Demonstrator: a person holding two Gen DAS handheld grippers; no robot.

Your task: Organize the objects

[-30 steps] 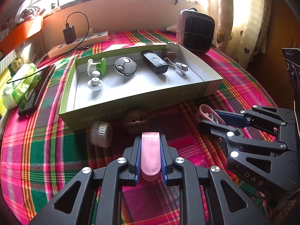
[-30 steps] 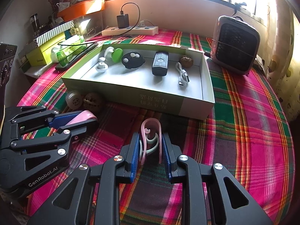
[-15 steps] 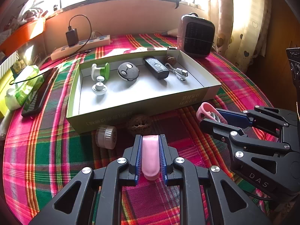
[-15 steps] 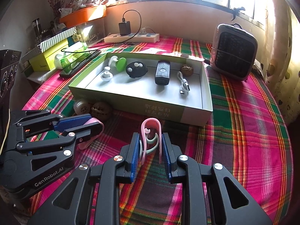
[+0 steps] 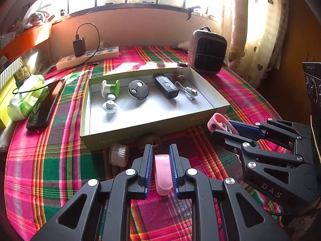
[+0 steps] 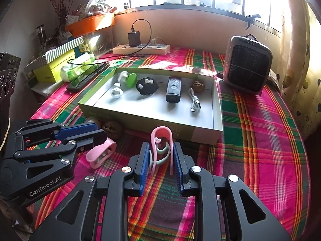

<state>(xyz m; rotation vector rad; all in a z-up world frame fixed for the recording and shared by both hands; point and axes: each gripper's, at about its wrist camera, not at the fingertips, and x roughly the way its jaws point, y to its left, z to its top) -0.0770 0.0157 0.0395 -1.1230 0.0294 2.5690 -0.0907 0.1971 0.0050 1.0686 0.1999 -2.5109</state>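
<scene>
1. Left hand-held gripper [image 5: 160,167]: its blue pads pinch a pink clip [image 5: 163,173], held above the plaid cloth [image 5: 50,170] that covers the desk.
2. Right hand-held gripper [image 6: 161,160]: its pads pinch a pink U-shaped clip [image 6: 161,135] with pale green hooks inside, also above the cloth.
3. Walnut [image 5: 149,140] and small grey cap [image 5: 118,155]: on the cloth, just beside the near wall of the box.
4. Open shallow box [image 5: 140,129]: holds a green-and-white spool [image 5: 110,87], a white knob [image 5: 110,106], a round black remote [image 5: 138,89], a black rectangular device [image 5: 166,86], a white cable [image 5: 187,92] and a second walnut [image 5: 181,77].
5. Small heater [image 5: 207,54] and power strip [image 5: 88,57]: beyond the box, near the wall.
</scene>
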